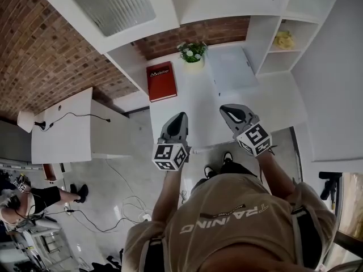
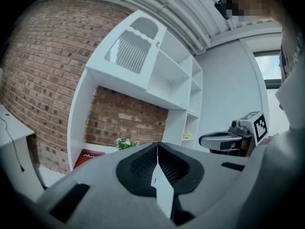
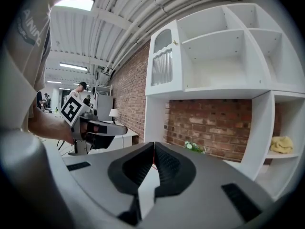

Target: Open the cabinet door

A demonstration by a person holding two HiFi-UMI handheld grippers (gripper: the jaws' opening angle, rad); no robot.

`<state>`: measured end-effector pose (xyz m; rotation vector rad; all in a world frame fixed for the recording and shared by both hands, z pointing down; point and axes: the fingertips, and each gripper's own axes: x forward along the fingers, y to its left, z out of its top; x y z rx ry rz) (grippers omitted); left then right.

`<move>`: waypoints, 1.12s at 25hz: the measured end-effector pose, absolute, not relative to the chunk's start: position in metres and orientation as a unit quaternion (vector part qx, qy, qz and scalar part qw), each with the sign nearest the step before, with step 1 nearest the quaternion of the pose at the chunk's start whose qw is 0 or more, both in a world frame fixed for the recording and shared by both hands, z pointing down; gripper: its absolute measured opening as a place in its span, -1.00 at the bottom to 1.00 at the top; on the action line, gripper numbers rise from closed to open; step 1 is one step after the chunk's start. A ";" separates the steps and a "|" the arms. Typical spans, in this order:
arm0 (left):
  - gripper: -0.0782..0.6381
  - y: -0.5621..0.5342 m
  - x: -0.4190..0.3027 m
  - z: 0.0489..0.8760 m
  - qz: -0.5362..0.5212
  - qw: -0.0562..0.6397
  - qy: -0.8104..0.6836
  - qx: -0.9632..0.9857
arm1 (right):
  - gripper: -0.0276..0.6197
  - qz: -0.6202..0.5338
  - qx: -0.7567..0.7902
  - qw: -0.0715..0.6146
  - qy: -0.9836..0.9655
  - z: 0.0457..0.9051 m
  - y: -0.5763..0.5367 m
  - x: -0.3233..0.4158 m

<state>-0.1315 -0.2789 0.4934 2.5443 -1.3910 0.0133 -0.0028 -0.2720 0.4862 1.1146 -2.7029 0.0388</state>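
Note:
The white cabinet door with a ribbed glass pane [image 1: 110,4] sits shut at the upper left of the white shelf unit; it also shows in the left gripper view [image 2: 131,49] and the right gripper view [image 3: 163,61]. My left gripper [image 1: 181,117] hangs in the air in front of the unit, jaws shut with nothing between them [image 2: 157,145]. To its right, my right gripper [image 1: 226,109] is at about the same height, also shut and empty [image 3: 154,145]. Both point toward the shelves and are well short of the door. Each gripper view catches the other gripper from the side.
On the unit's counter [image 1: 198,103] lie a red book [image 1: 161,81] and a small potted plant [image 1: 193,51]. A yellow object [image 1: 283,39] lies in a right-hand shelf compartment. A white desk [image 1: 68,132] with a lamp and cable stands to the left; another person [image 1: 34,200] and floor cables are behind.

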 end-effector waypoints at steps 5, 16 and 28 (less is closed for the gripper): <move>-0.76 -0.304 -0.124 0.493 0.014 0.112 -0.485 0.867 | -0.88 0.026 0.369 0.102 -0.923 0.501 -0.297 0.003; -0.76 -0.363 -0.090 0.476 0.023 0.082 -0.507 0.858 | -0.88 0.000 0.340 0.055 -0.939 0.470 -0.371 0.021; -0.76 -0.390 -0.070 0.466 0.032 0.064 -0.519 0.852 | -0.88 -0.018 0.309 0.054 -0.949 0.463 -0.412 0.022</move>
